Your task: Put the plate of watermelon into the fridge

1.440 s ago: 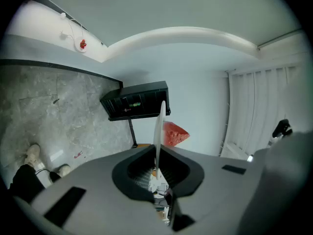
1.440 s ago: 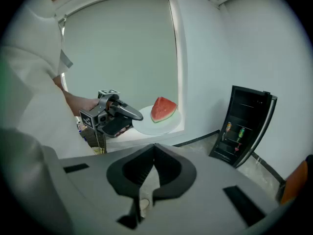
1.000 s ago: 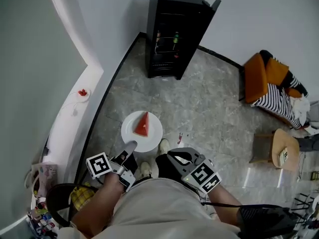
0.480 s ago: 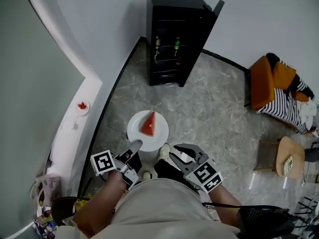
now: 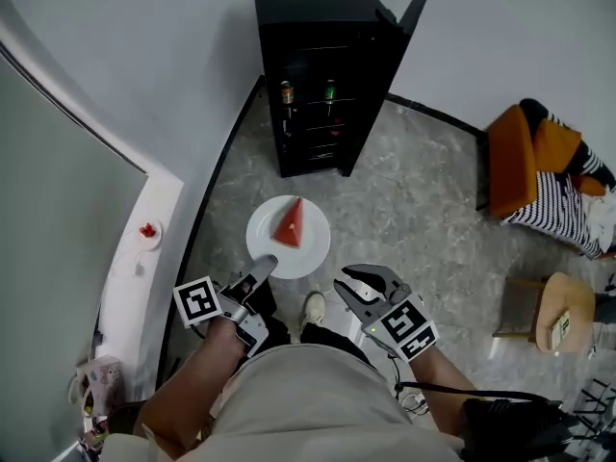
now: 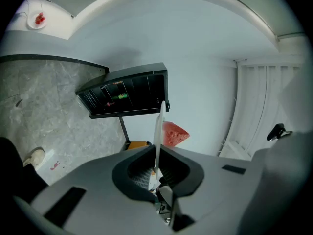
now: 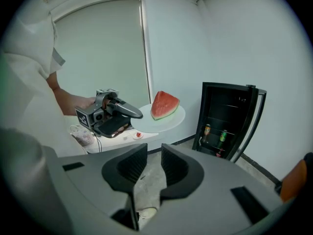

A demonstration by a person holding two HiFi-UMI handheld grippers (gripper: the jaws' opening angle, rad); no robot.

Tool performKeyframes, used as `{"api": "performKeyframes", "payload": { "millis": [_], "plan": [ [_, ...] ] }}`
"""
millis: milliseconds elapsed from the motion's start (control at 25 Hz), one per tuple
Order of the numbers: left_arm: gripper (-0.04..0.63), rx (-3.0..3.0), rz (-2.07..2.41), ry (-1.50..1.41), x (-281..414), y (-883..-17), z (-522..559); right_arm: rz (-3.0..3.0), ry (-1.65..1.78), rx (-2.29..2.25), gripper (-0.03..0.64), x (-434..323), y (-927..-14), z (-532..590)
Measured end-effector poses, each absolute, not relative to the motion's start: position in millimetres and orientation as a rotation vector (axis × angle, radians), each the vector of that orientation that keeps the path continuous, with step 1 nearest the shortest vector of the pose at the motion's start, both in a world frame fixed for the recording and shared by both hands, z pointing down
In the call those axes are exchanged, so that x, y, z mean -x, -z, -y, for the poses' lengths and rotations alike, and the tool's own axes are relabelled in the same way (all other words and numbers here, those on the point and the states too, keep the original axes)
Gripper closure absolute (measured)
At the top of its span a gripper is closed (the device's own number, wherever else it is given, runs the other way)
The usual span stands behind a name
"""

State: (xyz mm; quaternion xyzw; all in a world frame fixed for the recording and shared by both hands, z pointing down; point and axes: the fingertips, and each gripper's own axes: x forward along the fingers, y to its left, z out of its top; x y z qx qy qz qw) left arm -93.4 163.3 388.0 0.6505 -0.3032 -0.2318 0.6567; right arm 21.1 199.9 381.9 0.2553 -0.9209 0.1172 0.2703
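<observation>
Plate [image 5: 311, 245] of watermelon [image 5: 290, 226] before open fridge [image 5: 318, 65]
Fridge interior dim, 2 bottles [image 5: 286, 92] discernible; left claw [image 5: 268, 263] clenched on plate rim; right claw [image 5: 348, 279] released

plate [image 5: 263, 242]: plain white | watermelon [image 5: 289, 226]: red flesh, green rind | fridge [image 5: 322, 27]: black | floor [image 5: 404, 210]: grey, marbled veins | chair [image 5: 508, 152]: orange | cloth [image 5: 553, 205]: black-and-white stripes | wall [image 5: 144, 56]: pale grey

White plate [image 5: 315, 246] level, red watermelon wedge [image 5: 290, 225] atop; black fridge [image 5: 318, 85] door open.
</observation>
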Motion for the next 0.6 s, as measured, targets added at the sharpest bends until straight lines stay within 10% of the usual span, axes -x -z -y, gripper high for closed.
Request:
{"api": "performKeyframes", "payload": {
  "millis": [600],
  "plan": [
    [0.572,-1.526,0.570,0.416,65,-423,30,2.373,-0.421,-0.831,0.520,1,-401,-47]
  ]
}}
